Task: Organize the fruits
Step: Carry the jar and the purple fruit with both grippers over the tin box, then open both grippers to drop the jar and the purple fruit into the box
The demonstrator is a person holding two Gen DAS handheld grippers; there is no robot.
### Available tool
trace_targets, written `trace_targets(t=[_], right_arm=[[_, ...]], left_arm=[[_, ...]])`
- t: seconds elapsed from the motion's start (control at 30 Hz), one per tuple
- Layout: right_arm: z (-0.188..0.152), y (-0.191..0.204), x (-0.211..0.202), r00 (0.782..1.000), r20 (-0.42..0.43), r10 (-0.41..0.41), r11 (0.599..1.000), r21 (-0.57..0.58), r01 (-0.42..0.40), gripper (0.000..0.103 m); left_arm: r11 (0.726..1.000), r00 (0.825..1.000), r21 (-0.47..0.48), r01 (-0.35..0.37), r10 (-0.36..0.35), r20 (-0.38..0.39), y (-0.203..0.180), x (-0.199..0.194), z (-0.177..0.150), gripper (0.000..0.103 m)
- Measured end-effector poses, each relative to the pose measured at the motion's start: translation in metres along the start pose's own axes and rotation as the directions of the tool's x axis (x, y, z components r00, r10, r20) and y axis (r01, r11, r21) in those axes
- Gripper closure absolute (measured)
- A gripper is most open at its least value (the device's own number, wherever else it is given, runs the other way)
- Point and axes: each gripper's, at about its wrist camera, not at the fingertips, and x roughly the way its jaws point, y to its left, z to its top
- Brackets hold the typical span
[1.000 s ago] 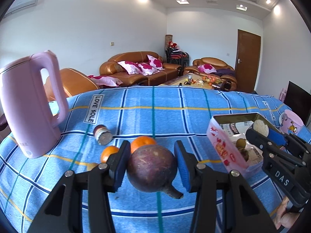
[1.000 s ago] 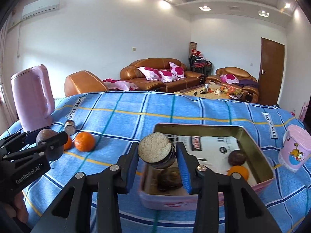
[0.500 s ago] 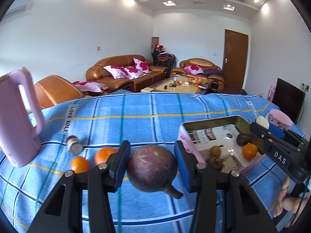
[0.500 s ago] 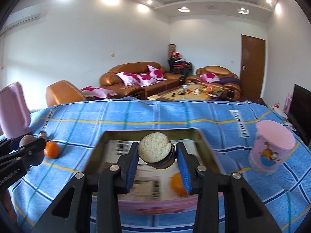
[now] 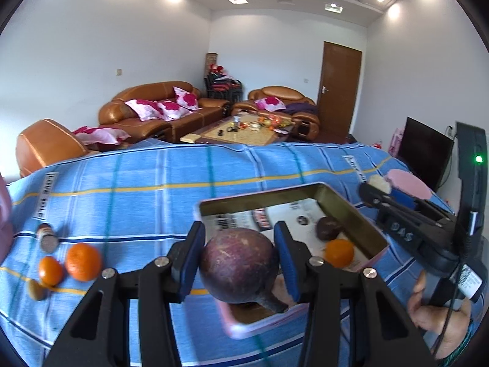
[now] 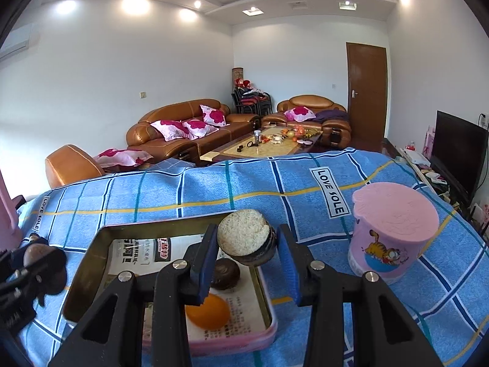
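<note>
My left gripper is shut on a round purple fruit with a stub stem, held above the near corner of the pink tin tray. In the tray lie a dark fruit and an orange. My right gripper is shut on a dark half fruit with a pale cut face, above the tray's right part. Two oranges and a small brown fruit sit on the blue cloth to the left.
A pink lidded cup with a cartoon cat stands right of the tray. A small jar lies near the loose oranges, and a pink kettle shows at the left edge. A person's hand holds the right gripper.
Both grippers have moved to the right over the table with their fruit still held. The tray has come under the left gripper, the pink cup nearer the right one, and the kettle slid out of view.
</note>
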Motion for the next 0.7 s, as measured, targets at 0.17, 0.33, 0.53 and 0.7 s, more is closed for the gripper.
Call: trace_targets(t=[0.17, 0.33, 0.53, 0.7], right_arm=[[0.004, 0.003, 0.013, 0.999, -0.02, 0.029, 0.999, -0.021, -0.03, 0.062], [0.006, 0.009, 0.029, 0.995, -0.061, 0.073, 0.996, -0.036, -0.076, 0.062], [0.004, 0.018, 0.047, 0.983, -0.133, 0.129, 0.989, -0.054, -0.137, 0.062], [0.001, 0.026, 0.055, 0.965, -0.188, 0.184, 0.979, -0.054, -0.198, 0.062]], left_arm=[[1.0, 0.999, 0.016, 0.021, -0.02, -0.029, -0.027, 0.019, -0.001, 0.055], [0.999, 0.998, 0.009, 0.031, -0.03, -0.062, -0.04, 0.035, -0.006, 0.055], [0.999, 0.995, 0.006, 0.037, -0.036, -0.09, -0.045, 0.045, -0.007, 0.055], [0.999, 0.992, 0.003, 0.045, -0.044, -0.118, -0.046, 0.05, -0.008, 0.055]])
